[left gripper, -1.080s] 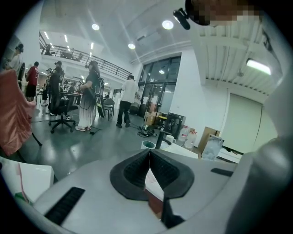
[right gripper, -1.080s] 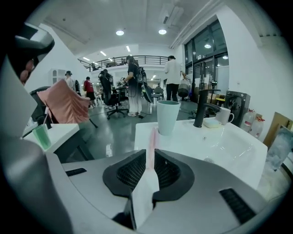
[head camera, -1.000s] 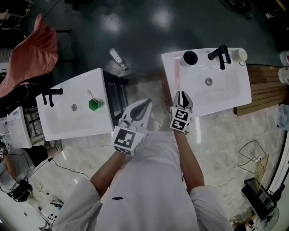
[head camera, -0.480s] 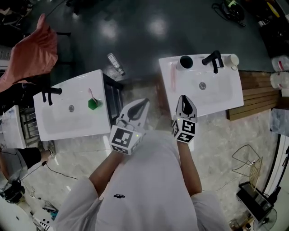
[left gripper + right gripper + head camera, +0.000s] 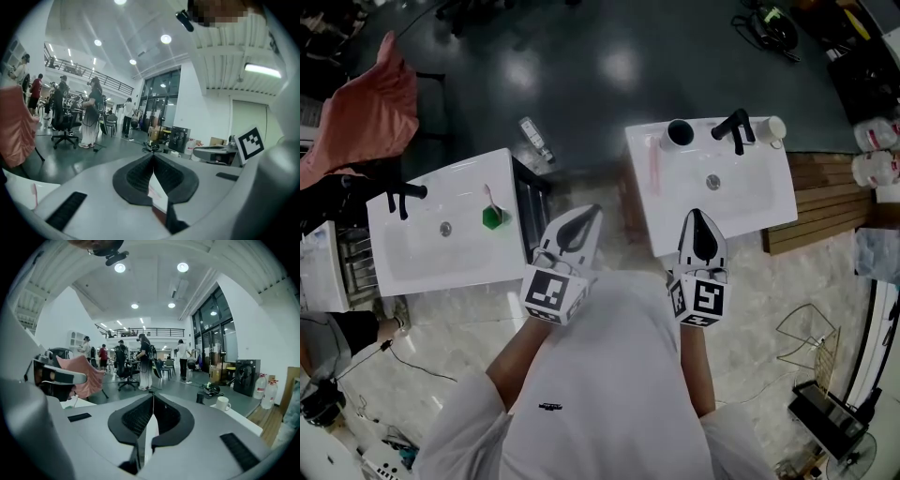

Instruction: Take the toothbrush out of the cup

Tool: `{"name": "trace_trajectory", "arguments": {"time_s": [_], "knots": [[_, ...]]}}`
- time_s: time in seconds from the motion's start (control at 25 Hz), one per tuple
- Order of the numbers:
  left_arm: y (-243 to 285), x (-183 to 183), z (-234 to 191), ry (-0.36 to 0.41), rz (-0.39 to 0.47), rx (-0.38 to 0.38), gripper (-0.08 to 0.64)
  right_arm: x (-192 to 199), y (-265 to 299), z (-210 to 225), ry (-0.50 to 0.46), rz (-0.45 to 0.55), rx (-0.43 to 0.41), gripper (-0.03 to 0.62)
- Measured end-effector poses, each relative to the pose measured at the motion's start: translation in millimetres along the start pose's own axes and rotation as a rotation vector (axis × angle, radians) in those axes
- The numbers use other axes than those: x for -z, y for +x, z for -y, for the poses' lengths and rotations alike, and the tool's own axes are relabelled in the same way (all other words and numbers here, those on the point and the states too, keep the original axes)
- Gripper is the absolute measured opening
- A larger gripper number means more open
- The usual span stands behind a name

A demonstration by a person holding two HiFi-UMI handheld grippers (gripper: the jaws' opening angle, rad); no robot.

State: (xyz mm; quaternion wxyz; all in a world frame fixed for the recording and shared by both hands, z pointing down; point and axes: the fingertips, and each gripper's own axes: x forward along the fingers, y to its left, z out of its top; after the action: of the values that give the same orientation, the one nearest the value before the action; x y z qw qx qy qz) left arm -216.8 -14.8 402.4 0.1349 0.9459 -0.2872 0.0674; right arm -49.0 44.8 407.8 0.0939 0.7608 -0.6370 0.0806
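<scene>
Toothbrush (image 5: 654,167) lies on the sink (image 5: 750,202) rim, upper right, beside the cup (image 5: 679,133); left gripper (image 5: 589,213) jaws clenched, empty; right gripper (image 5: 696,217) jaws have just closed on nothing.

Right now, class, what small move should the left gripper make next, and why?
Probably open the jaws of the left gripper and start toward the green cup on the left sink: what looks like a toothbrush stands in it, while the jaws are shut, empty and off to the sink's side.
</scene>
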Motion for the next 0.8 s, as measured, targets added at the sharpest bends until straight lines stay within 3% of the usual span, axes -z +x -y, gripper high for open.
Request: {"name": "trace_trajectory", "arguments": {"time_s": [0.28, 0.8], "knots": [[-7, -16, -3, 0.025, 0.041, -0.023, 0.003, -25, -31, 1, -0.013, 0.053, -0.034, 0.003], [-14, -31, -5, 0.073, 0.058, -0.045, 0.003, -30, -43, 1, -0.019, 0.105, -0.041, 0.002]]}}
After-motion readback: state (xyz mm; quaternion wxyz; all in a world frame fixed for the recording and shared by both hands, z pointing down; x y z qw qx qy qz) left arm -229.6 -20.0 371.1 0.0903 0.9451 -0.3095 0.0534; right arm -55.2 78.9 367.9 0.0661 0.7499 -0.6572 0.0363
